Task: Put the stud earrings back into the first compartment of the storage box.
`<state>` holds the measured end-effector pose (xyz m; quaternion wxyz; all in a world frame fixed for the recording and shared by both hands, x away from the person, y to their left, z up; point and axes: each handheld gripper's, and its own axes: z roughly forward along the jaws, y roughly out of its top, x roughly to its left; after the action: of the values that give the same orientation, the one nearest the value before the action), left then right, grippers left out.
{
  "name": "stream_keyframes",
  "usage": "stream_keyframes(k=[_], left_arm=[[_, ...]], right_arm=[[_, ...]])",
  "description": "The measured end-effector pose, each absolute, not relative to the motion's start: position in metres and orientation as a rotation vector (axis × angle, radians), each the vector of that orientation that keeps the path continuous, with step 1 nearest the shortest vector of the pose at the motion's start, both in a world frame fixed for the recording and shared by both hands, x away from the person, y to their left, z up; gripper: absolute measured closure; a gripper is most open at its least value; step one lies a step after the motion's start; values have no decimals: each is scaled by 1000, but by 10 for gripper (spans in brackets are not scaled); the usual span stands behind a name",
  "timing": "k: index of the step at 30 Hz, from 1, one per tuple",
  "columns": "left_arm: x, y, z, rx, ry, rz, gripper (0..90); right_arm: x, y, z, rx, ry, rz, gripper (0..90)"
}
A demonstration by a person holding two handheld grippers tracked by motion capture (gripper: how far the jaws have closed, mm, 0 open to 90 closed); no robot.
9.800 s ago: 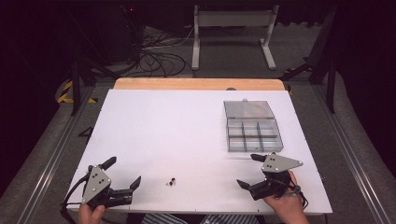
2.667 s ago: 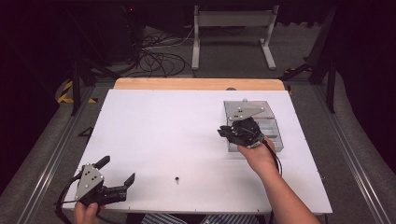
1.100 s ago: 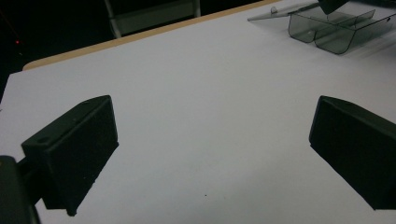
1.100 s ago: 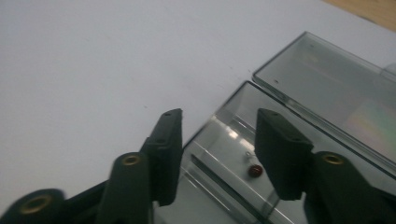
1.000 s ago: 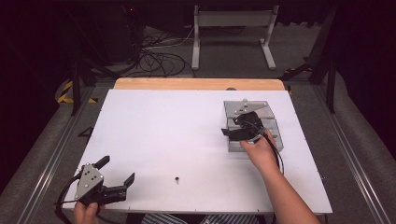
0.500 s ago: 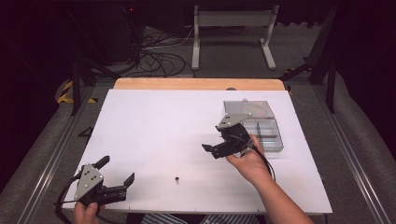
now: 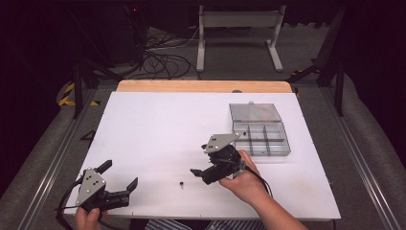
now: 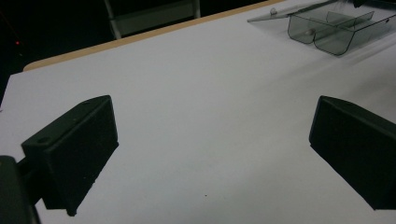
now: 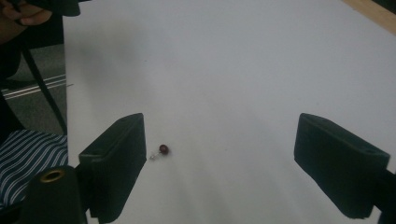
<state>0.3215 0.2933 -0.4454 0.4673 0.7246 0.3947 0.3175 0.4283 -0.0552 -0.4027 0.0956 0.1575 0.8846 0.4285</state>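
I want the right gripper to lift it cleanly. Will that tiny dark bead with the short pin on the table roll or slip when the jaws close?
The tiny bead has a rounded head, so it may roll if nudged. Its thin pin should limit that to a short arc. Next to the open right gripper it looks very small, so it could slip out.

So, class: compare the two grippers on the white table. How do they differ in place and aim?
The left gripper sits at the table's near left corner; the right gripper is mid-table, nearer the clear box. The right points toward the small dark bead; the left points across bare table. Both have open jaws.
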Motion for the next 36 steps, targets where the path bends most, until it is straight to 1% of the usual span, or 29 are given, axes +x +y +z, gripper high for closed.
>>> stream_keyframes(k=[13,24,32,36], left_arm=[[321,293,-446,1778,965,775,17],[321,293,-446,1777,964,770,17],[321,293,-445,1780,962,770,17],[321,293,-445,1781,962,772,17]], right_arm=[[409,-35,-427,342,2703,1327,210],[402,-19,-453,299,2779,1284,232],[403,-10,-464,296,2808,1235,246],[406,-7,-469,298,2817,1209,270]])
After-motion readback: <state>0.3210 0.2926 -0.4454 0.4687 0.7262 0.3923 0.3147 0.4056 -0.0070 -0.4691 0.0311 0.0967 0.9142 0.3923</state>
